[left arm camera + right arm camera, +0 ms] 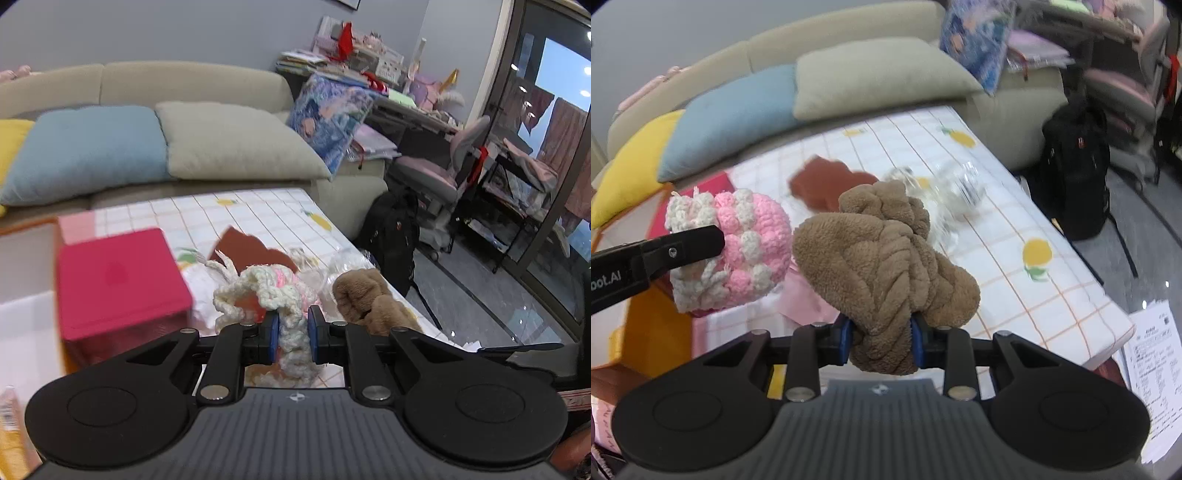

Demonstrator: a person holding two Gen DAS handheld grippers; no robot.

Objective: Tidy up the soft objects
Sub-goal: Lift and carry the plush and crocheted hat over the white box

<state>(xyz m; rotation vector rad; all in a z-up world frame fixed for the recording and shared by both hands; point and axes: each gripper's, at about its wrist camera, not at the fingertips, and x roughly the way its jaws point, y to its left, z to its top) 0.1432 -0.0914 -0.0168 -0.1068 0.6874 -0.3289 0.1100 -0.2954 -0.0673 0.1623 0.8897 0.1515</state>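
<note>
The left gripper (pixel 291 334) is closed on the knit hat (pixel 275 291), its blue pads pinching a band of cream yarn; the pink and cream crown hangs forward of the jaws, clear of the worktop (pixel 258 210). The right gripper (pixel 881 341) is closed on the brown plush (pixel 882 266), gripped low on a rolled fold with most of the bulk standing above the fingers. In the right wrist view the hat (pixel 738 247) and plush are just beside each other, both lifted. Judged step: carry both soft items to a collection point, probably the red box (pixel 118 280) at the left. Keep both jaws fully closed during travel, since yarn and fleece compress and can slip; hold the plush upright so its top-heavy mass does not peel out of the pads. Place one item at a time, keeping the grippers apart to prevent yarn snagging on the opposite finger. The red box shows a closed top face from this angle, so whether it can receive items cannot be told. On the worktop ahead lie a brown cloth (pixel 827 181) and crumpled clear plastic (pixel 942 192), the plastic near the plush path; pass above it. Beyond the worktop stand a sofa (pixel 184 85) with cushions (pixel 236 140), and a black backpack (pixel 1075 177) on the floor to the right.
</note>
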